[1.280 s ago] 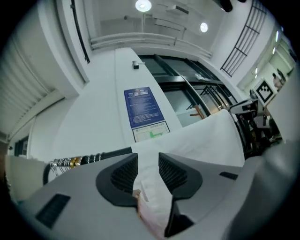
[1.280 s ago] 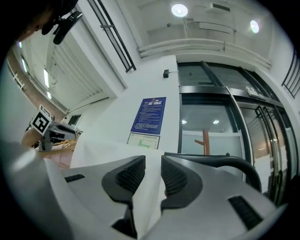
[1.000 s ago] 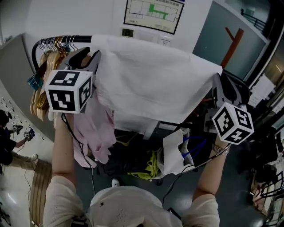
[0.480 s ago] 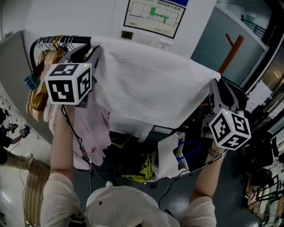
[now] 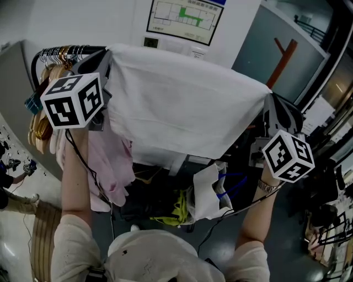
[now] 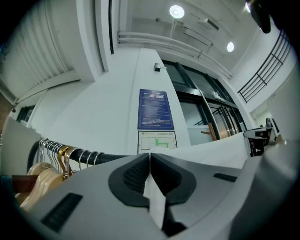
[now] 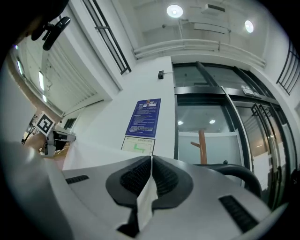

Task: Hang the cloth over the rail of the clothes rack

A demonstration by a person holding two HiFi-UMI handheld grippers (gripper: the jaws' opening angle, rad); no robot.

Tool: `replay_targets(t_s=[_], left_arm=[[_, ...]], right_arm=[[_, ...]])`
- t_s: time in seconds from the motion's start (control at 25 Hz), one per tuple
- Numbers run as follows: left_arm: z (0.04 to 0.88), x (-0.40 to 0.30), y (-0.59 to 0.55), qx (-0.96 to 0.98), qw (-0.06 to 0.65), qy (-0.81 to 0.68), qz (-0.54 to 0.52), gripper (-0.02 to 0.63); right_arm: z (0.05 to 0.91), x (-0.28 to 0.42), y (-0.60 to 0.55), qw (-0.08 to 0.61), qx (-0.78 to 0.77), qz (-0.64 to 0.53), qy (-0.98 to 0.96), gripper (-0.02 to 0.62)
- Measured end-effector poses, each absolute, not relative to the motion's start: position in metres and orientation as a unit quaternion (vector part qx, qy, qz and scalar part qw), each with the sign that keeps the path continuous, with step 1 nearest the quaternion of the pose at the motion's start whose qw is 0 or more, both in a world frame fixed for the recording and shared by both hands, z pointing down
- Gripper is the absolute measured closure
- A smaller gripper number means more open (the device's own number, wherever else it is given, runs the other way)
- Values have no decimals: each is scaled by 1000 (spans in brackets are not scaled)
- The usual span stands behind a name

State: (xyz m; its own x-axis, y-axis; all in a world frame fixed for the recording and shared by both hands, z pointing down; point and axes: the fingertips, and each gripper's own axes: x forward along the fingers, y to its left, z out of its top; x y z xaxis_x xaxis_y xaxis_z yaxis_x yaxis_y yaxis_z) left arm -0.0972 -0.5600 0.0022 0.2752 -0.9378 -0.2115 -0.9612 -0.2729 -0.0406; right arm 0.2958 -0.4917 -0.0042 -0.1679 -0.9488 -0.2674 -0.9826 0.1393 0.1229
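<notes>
My left gripper [image 6: 150, 159] is closing, and its black pads pinch a fold of the white cloth [image 5: 182, 104]. My right gripper [image 7: 151, 161] is clamped tight on the cloth's other top corner. Between them the cloth is spread wide, and its lower edge falls toward me. Its top edge runs along the line of the black rail [image 5: 83, 50] of the clothes rack, but I cannot tell whether it rests on the rail. Left of it, wooden hangers [image 5: 41, 118] and a pink garment [image 5: 113, 165] hang on that rail. On the white wall behind is a framed floor plan [image 5: 185, 16] with green patches. Above it is a blue notice [image 6: 155, 108] in white print too small for me to read. A brown wooden post [image 5: 281, 58] stands to the right.
</notes>
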Motion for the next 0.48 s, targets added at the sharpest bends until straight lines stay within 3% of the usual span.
replay_targets(t_s=[0.24, 0.48], left_arm=[[-13, -97, -556, -795, 85, 594, 87, 586], [4, -97, -560, -756, 138, 638, 41, 584]], right_arm=[[-12, 299, -489, 84, -642, 129, 751, 569], [7, 300, -496, 60, -651, 142, 743, 568]])
